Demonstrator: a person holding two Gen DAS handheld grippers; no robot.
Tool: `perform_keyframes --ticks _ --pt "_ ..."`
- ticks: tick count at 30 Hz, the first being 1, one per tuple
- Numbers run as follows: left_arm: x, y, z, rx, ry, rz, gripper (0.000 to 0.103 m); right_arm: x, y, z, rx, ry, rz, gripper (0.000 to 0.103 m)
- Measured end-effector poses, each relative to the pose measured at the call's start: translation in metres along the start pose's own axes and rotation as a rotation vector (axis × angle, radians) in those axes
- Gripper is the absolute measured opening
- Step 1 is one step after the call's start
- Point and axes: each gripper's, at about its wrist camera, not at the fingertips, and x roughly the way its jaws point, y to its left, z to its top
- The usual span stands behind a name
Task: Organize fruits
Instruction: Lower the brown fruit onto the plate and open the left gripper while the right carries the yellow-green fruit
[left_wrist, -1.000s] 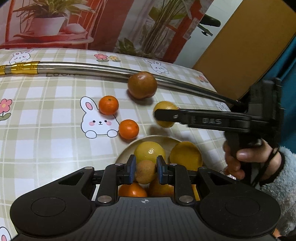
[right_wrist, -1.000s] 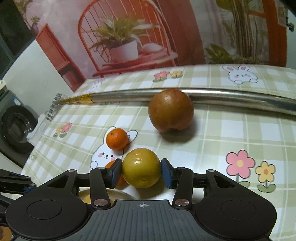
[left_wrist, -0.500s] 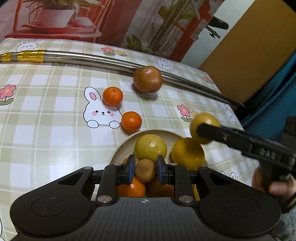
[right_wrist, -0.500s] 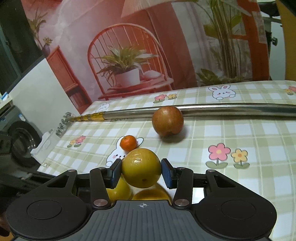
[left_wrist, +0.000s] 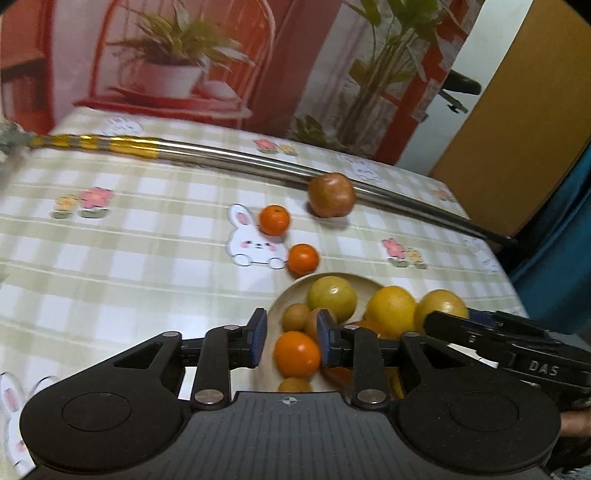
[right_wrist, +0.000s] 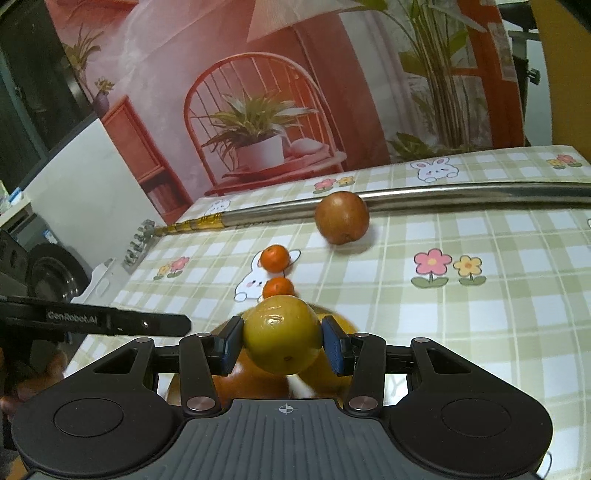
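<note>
Left gripper (left_wrist: 289, 339): my jaws are opening above the bowl (left_wrist: 275, 312). A second ago they were clamped on a small brown fruit (left_wrist: 296, 316); now that fruit lies in the bowl against the others, and nothing is pressed between the pads. An orange (left_wrist: 297, 353) shows through the gap, but it sits in the bowl below, not in my grip. One more fruit delivered, I judge.

Right gripper (right_wrist: 282, 343): clamped on a yellow fruit (right_wrist: 281, 334), as it was a second ago. The change is where it hangs: then, low over the tabletop (right_wrist: 480, 314) near the loose fruit; now, over the bowl, with yellow and orange fruit visible under it. I judge the next step is to let go there.

Still loose on the tabletop, farther out: two small tangerines, one (left_wrist: 303, 259) just beside the bowl rim, the other (left_wrist: 274, 220) by the rabbit print, then a large brown fruit (left_wrist: 331, 194) resting against the metal pole (left_wrist: 229, 162).

View differences. The left wrist view shows the bowl's contents: two yellow fruits, the small brown ones, oranges. The right wrist view hides most of the bowl behind the held fruit, but shows the pole's toothed end (right_wrist: 138, 243) at the far tabletop edge and the hand (right_wrist: 33, 380) carrying the left gripper.
</note>
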Motion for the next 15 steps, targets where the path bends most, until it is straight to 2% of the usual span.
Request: perform_keyframes --ticks 8,15 --pt "-0.040 -0.009 -0.017 0.028 -0.066 0.094 0.040 -0.021 0.026 -0.015 -0.049 0.002 0.007 0.042" --pt "-0.059 -0.012 -0.033 0.034 -0.092 0.117 0.047 -0.030 0.049 -0.031 -0.105 0.044 -0.006 0.042"
